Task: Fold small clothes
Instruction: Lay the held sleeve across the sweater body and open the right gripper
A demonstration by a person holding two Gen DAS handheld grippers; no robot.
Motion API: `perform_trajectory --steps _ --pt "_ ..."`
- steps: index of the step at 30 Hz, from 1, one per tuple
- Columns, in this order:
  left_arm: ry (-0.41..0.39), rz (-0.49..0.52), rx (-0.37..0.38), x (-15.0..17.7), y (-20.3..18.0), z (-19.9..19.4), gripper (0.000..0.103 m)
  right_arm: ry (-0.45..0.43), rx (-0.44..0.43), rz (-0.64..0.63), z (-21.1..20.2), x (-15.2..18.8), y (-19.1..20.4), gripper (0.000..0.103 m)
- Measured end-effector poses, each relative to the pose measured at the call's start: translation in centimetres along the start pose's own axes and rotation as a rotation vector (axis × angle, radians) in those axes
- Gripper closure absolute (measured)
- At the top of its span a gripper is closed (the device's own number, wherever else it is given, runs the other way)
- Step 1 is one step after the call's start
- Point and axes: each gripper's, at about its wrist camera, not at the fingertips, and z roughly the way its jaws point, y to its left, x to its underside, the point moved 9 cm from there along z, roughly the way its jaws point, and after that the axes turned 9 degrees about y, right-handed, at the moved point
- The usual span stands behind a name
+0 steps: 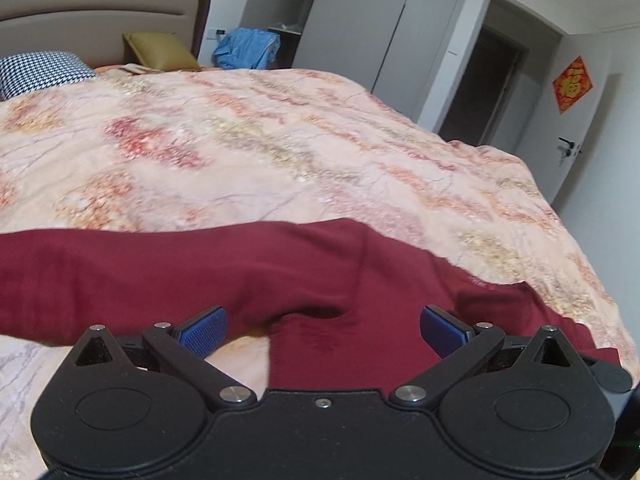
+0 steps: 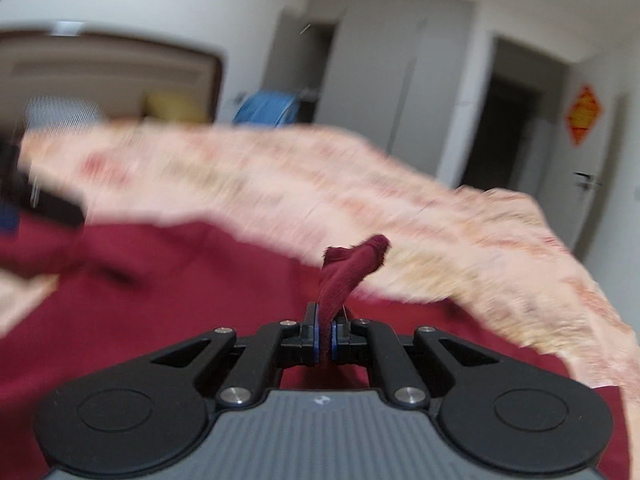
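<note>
The right gripper (image 2: 325, 344) was clamped tight on a pinch of the dark red garment (image 2: 168, 320), a bunched corner of cloth sticking up past its blue pads (image 2: 335, 346). The left gripper (image 1: 323, 326) stood wide apart above the same fabric, its blue pads (image 1: 202, 330) clear of the cloth and gripping nothing.

The garment was a deep maroon knit, soft and creased, with a seam running across it in the left wrist view. It lay spread along the near edge of the bed, on a peach floral bedspread (image 1: 280, 140), with a fold sagging between the open left jaws.

Farther off were a houndstooth pillow (image 1: 36, 70), a mustard cushion (image 1: 160, 50) against the headboard (image 1: 100, 8), and blue cloth (image 1: 246, 48) beside a grey wardrobe (image 1: 360, 20). The right wrist view was heavily smeared.
</note>
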Motion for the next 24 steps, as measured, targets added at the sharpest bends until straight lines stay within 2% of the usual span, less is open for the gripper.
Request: perform_trajectory --steps 1,3,5,6,7,9,11,12,13,14,15,16,19,22,24 --pt "0.003 -0.004 -0.003 0.2 0.3 0.1 0.001 0.062 -0.016 -0.054 0.7 2.0 1.3 0.096" --pt "0.007 -0.012 0.002 0.4 0.4 0.5 0.001 0.087 -0.046 -0.095 0.5 3.1 2.6 0.09" --pt "0.01 -0.015 0.005 0.6 0.2 0.8 0.001 0.088 -0.063 -0.11 0.0 3.7 2.9 0.066" --pt "0.01 -0.014 0.008 0.6 0.0 1.0 0.001 0.085 -0.073 -0.12 -0.5 3.9 3.2 0.042" --pt "0.008 -0.012 0.015 0.7 -0.4 1.2 0.001 0.071 -0.098 -0.123 -1.7 4.4 3.1 0.03" --pt "0.006 0.002 0.036 0.9 -1.3 1.6 0.001 0.067 -0.114 -0.121 -2.2 4.7 3.0 0.026" --pt "0.012 0.032 0.064 1.3 -2.8 2.3 0.001 0.066 -0.118 -0.109 -3.8 5.2 1.9 0.015" --pt "0.017 0.056 0.077 1.6 -3.7 2.9 0.001 0.048 -0.094 -0.089 -6.1 6.1 0.1 0.009" --pt "0.021 0.081 0.085 1.8 -4.6 3.4 0.001 0.048 -0.094 -0.089 -6.1 6.1 0.1 0.005" --pt "0.029 0.106 0.092 2.1 -5.6 4.1 0.001 0.036 -0.074 -0.079 -7.0 6.7 -1.0 0.002" --pt "0.035 0.128 0.099 2.5 -6.5 4.8 0.001 0.021 0.002 -0.051 -8.8 8.2 -3.6 0.0" --pt "0.031 0.145 0.104 2.7 -7.3 5.4 0.001 0.021 0.002 -0.051 -8.8 8.2 -3.6 0.0" --pt "0.009 0.187 0.075 3.4 -8.9 7.5 0.001 0.033 0.18 -0.005 -11.2 11.2 -8.0 0.0" --pt "0.018 0.208 0.025 4.1 -9.1 9.2 0.001 0.074 0.356 0.051 -12.4 14.1 -12.3 0.0" --pt "0.024 0.207 0.018 4.5 -8.8 9.8 0.001 0.141 0.455 0.128 -12.1 16.7 -15.5 0.0"
